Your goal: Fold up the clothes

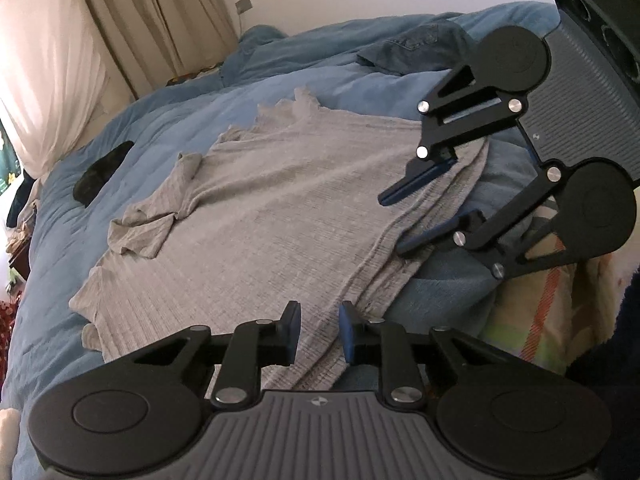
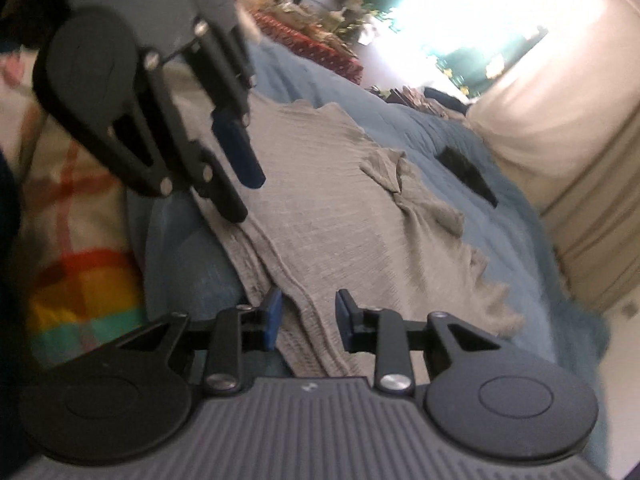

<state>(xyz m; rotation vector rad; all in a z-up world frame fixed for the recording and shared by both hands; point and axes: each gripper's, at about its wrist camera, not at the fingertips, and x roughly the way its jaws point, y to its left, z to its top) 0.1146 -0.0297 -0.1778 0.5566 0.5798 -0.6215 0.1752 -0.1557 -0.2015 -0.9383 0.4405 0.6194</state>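
A grey ribbed garment (image 1: 280,200) (image 2: 360,220) lies spread on a blue bed cover (image 1: 192,120) (image 2: 500,240), its near edge doubled over in layers and one sleeve (image 1: 160,224) bunched up. My left gripper (image 1: 320,332) (image 2: 248,196) is open just above the garment's near edge, with nothing between its fingers. My right gripper (image 1: 392,224) (image 2: 308,320) is open too, over the same edge further along; the layered hem runs between its fingers in the right wrist view. Whether it touches the cloth I cannot tell.
A dark blue denim garment (image 1: 416,48) lies at the far side of the bed. A black flat object (image 1: 104,172) (image 2: 468,176) rests on the cover beyond the sleeve. A colourful checked blanket (image 1: 540,320) (image 2: 72,272) hangs below the bed's near edge. Curtains (image 1: 120,20) close the far side.
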